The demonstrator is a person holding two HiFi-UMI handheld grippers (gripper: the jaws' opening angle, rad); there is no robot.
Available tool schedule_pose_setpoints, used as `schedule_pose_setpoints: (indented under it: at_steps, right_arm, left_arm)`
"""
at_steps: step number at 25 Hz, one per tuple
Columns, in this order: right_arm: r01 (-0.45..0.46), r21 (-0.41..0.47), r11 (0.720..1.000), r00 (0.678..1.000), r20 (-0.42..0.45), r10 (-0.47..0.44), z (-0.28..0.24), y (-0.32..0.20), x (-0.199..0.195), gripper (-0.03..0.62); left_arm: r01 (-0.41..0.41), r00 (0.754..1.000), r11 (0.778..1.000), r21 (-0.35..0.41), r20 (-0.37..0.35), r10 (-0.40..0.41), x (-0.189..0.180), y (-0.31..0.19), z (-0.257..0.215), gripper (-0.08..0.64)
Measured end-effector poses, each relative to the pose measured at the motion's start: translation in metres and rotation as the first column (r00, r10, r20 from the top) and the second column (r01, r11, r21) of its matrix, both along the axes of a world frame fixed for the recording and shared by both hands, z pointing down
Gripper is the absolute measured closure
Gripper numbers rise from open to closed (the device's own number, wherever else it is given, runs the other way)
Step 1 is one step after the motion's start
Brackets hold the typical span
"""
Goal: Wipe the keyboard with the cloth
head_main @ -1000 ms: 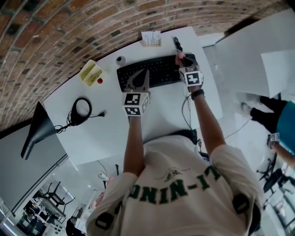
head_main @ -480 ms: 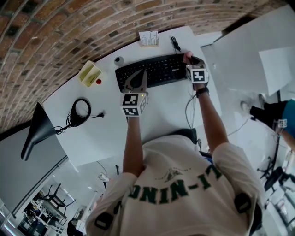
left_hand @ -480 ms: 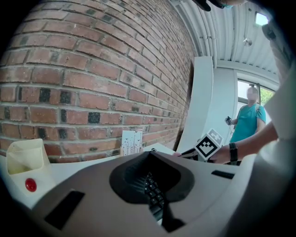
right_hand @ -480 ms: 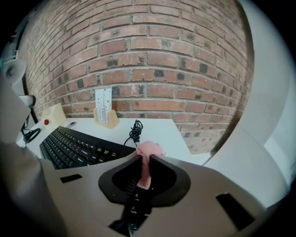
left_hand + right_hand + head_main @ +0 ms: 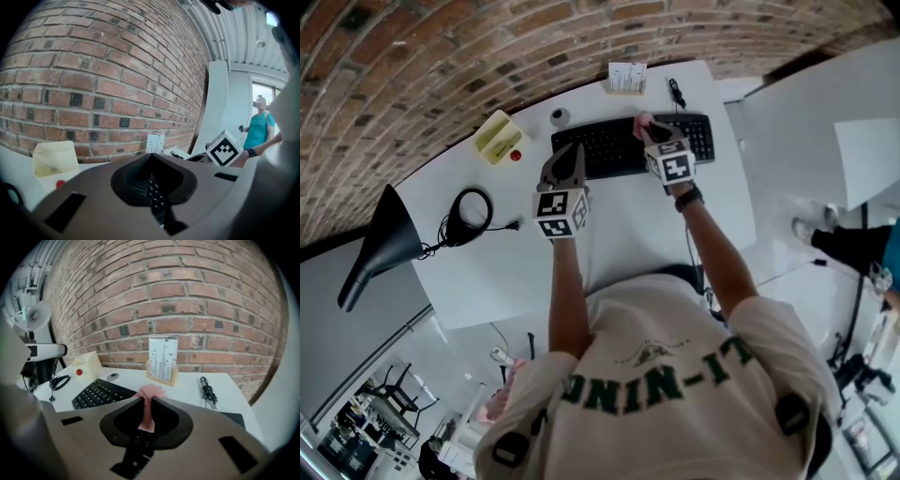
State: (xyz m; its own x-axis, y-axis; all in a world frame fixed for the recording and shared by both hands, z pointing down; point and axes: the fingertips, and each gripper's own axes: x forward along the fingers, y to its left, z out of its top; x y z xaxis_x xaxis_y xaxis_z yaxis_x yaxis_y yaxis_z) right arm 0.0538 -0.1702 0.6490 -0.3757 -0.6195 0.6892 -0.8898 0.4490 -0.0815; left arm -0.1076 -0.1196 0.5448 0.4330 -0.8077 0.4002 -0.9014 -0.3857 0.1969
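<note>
Cloth: pink, pinched between the jaws of the right gripper, a crumpled tuft standing out past the tips. In the head view the cloth sat over the keyboard, right of its middle; contact with the keys could not be confirmed.

Keyboard: black, lying lengthwise along the far side of the white table, close to the brick wall.

Right gripper: clenched on the cloth, pointing toward 12 o'clock.

Left gripper: over the keyboard's left end, jaws closed tip to tip with nothing between them. In the left gripper view only keyboard keys showed through the slit below the tips.

Surroundings, taken from the keyboard:
- 12 o'clock: card holder against the wall.
- 1 o'clock: bundled black cable.
- 10 o'clock: small round grey object.
- 9 o'clock: pale yellow box, red knob just beside it.
- 8 o'clock, well apart: coiled black cord.

A person in a teal top stood in the background of the left gripper view.
</note>
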Motion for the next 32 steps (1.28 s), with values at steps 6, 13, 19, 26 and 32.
schedule_pose_setpoints:
  at_steps: [6,13,19,26,32]
  right_arm:
    - [0.147,-0.02,0.989,0.989,0.034,-0.147,0.001,0.012,-0.095,0.558]
    - [0.275,-0.043,0.96,0.96,0.072,-0.272,0.001,0.03,-0.186,0.558]
    - [0.332,-0.058,0.941,0.942,0.068,-0.328,0.008,0.043,-0.224,0.558]
    - [0.357,-0.078,0.931,0.934,0.023,-0.356,0.022,0.048,-0.231,0.558]
    - [0.358,-0.07,0.931,0.934,0.01,-0.358,0.023,0.046,-0.225,0.558]
  left_arm:
    - [0.083,0.996,0.997,0.009,0.041,-0.083,-0.051,0.004,0.003,0.557]
    - [0.144,0.988,0.99,-0.004,0.056,-0.143,-0.094,0.012,0.009,0.557]
    - [0.169,0.985,0.986,-0.014,0.044,-0.168,-0.111,0.016,0.014,0.557]
    - [0.174,0.984,0.985,-0.016,0.031,-0.174,-0.112,0.018,0.018,0.557]
    - [0.171,0.985,0.985,-0.027,0.034,-0.17,-0.107,0.02,0.023,0.557]
